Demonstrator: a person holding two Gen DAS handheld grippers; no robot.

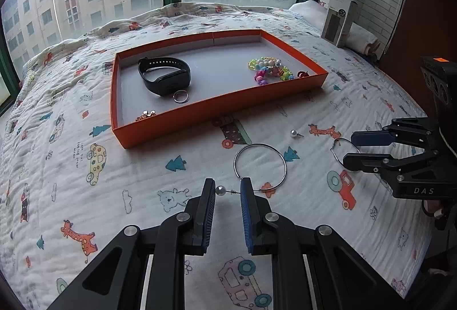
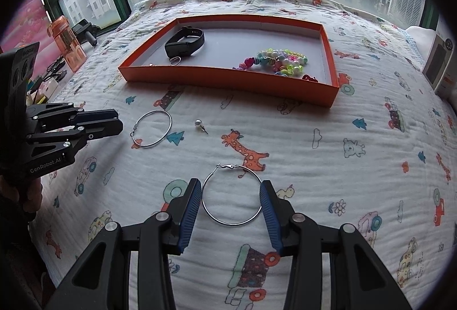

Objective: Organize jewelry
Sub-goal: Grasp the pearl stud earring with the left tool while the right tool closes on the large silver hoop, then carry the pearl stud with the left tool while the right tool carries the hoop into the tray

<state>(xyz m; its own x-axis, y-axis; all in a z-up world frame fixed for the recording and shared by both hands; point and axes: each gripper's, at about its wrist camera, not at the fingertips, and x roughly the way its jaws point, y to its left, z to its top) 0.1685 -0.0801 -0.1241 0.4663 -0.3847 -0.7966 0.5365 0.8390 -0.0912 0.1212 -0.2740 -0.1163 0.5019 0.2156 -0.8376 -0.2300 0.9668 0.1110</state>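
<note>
On the left, the left tongs (image 1: 227,191) stood released over the bed (image 1: 85,181), a pearl stud (image 1: 220,190) lying between their fingers, its pin pointing right toward the blue pad (image 1: 246,195). The stud looked tiny, light and round, likely to roll or squirt out, so a gentle pinch across the pearl itself seemed the safest hold. Just beyond it lay a hoop earring (image 1: 260,165), thin wire that would probably spring or bend if squeezed hard. A second pearl stud (image 1: 294,134) sat farther off, to the right. Far from both tongs, the orange tray (image 1: 217,107) held a black watch band (image 1: 164,75), a ring (image 1: 180,96) and colored beads (image 1: 270,70); its low wall called for a small lift to clear, and grey floor lay open in its middle. On the right, the right tongs (image 2: 232,203) were spread wide around another hoop earring (image 2: 232,195), touching nothing that I could tell. Open quilt around it left free room.
</note>
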